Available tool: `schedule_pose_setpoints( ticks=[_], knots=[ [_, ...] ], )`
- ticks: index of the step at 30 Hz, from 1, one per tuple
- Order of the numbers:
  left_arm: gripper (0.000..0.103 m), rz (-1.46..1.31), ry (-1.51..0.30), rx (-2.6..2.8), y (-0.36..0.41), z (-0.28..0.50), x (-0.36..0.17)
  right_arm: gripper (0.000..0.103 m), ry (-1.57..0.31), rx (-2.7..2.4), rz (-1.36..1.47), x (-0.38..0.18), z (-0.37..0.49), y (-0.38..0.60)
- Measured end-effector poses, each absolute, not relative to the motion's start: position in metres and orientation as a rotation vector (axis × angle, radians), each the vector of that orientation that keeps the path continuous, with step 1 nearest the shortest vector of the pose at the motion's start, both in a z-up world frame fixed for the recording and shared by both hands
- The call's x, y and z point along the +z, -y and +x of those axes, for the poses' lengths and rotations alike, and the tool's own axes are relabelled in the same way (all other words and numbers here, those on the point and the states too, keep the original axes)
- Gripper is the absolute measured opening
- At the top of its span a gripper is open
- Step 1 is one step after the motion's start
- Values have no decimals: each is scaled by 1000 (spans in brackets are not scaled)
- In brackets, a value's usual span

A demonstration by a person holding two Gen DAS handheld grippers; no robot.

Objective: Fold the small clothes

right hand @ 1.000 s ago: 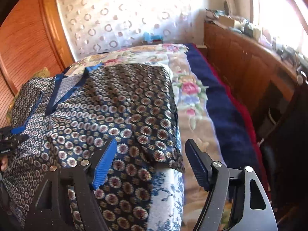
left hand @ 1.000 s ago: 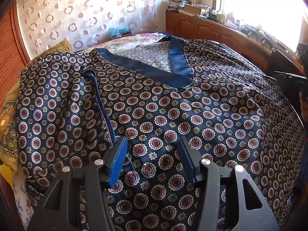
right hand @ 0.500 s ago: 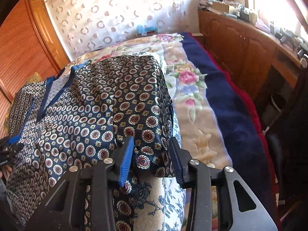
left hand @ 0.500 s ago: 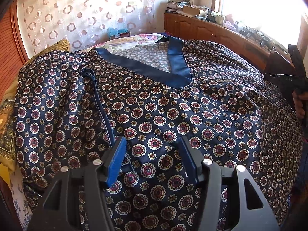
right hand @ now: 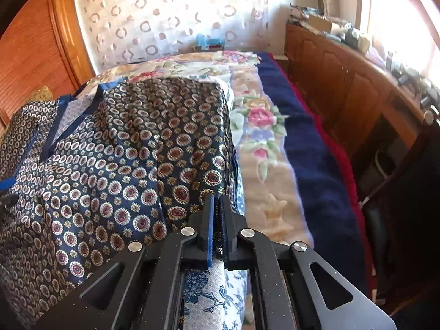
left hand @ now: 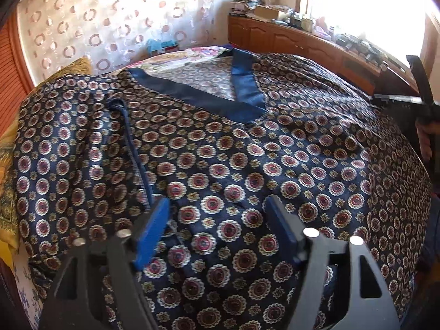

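Patterned top (right hand: 115,165) and claws carry no legible writing.

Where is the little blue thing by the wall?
In the right wrist view, the blue thing sits top centre, beyond the floral bedspread, against the circle-patterned curtain.

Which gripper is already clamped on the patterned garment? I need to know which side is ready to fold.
The right gripper: its jaws are shut on the garment's corner edge. The left gripper is opening, pads apart above the fabric.

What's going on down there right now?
Right tongs shut on patterned shirt's edge. Left tongs opening above it, nothing pinched. Nothing in the way.
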State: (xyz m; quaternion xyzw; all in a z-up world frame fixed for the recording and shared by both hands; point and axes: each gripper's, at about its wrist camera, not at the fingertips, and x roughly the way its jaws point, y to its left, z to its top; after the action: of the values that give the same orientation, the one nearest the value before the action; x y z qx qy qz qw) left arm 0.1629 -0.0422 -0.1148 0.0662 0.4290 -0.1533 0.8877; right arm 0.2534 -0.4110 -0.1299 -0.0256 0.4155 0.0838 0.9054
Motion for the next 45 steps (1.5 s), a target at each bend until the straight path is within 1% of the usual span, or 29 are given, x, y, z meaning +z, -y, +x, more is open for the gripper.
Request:
schedule_pose_setpoints(
  ticks=[7,12,16,20,21,22,23,24,25,27,29,31,32,34,35,36,38,39,45],
  knots=[
    [80,137,-896,-322,43,163,-115,0,-750,206,-90,-97,245,391],
    [81,137,-898,-321,43,164,-115,0,-672,302,-140,-69,239,356],
    [82,140,-899,-317,44,164,-115,0,-664,353,-187,-67,235,328],
    [82,136,-901,-314,45,166,-115,1,-675,318,-145,-74,241,335],
    [83,137,-901,-313,45,166,-115,6,-691,285,-134,-78,247,341],
    [83,139,-901,-312,45,166,-115,18,-709,262,-123,-82,252,347],
    [83,139,-901,-313,44,166,-115,25,-727,245,-111,-86,257,354],
    [83,139,-902,-316,44,166,-115,42,-752,225,-93,-93,264,363],
    [82,141,-903,-319,44,166,-114,46,-776,209,-72,-100,271,372],
    [82,142,-899,-313,43,165,-113,46,-813,180,-39,-111,282,387],
    [82,137,-852,-305,41,158,-107,46,-861,152,-9,-125,293,401],
    [82,113,-802,-316,39,148,-97,44,-896,144,16,-134,301,410],
    [82,100,-777,-326,38,142,-91,39,-916,149,42,-139,304,415],
    [82,85,-731,-342,38,131,-79,22,-922,218,107,-142,305,421],
    [82,83,-708,-342,39,125,-72,20,-920,228,114,-141,304,422],
    [82,83,-690,-343,40,120,-67,17,-917,224,98,-140,303,421],
    [82,72,-655,-348,42,109,-57,4,-908,201,49,-137,300,418],
    [82,66,-645,-352,42,106,-53,1,-900,179,10,-135,299,415],
    [82,54,-608,-363,47,93,-36,0,-808,174,-98,-111,284,392]
  ],
)
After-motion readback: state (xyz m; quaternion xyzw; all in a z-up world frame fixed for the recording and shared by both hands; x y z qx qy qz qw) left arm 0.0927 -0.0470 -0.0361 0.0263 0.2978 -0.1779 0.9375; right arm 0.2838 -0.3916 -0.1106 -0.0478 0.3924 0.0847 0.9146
